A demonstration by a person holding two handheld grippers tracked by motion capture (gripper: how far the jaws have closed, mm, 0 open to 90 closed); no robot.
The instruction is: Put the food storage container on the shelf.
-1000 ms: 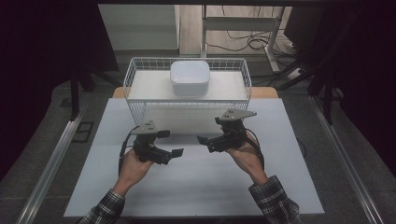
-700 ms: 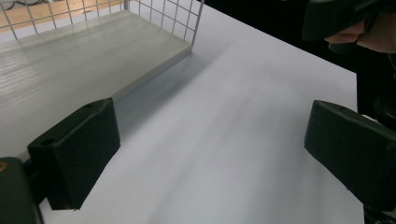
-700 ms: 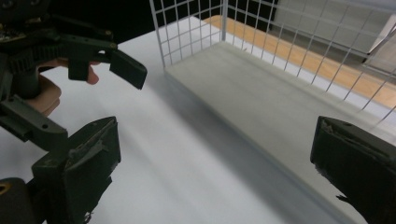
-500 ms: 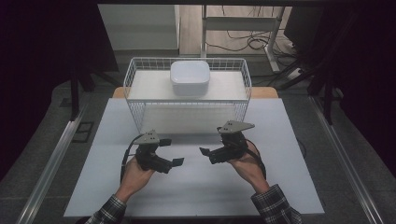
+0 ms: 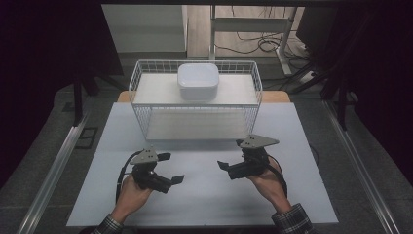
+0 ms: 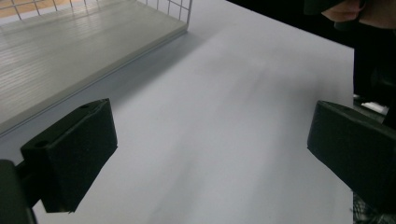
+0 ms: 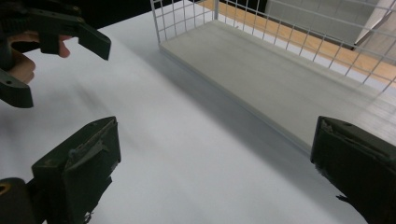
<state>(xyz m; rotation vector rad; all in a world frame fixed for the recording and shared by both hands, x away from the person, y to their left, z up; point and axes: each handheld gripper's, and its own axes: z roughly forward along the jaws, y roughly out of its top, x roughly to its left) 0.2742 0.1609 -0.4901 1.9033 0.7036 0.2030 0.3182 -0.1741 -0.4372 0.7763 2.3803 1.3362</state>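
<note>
A white wire rack (image 5: 146,117) stands at the back of the white table (image 5: 204,200). On its upper board sits a white square bowl (image 5: 197,80). My left gripper (image 5: 171,168) is open above the table at the front left, with nothing between its jaws. My right gripper (image 5: 232,154) is open at the front right, also holding nothing. The two point toward each other, a hand's width apart. In the left gripper view my left gripper (image 6: 210,154) has bare table between its jaws. In the right gripper view my right gripper (image 7: 217,163) faces the rack's lower board (image 7: 280,79).
Metal rails (image 5: 53,170) run along both sides of the table. Behind the rack are a desk frame and cables (image 5: 253,44) on the floor. The other hand's gripper (image 7: 51,28) appears at the upper left of the right gripper view.
Both grippers have drawn back from the rack toward the front edge of the table. Both stay open and hold nothing.
</note>
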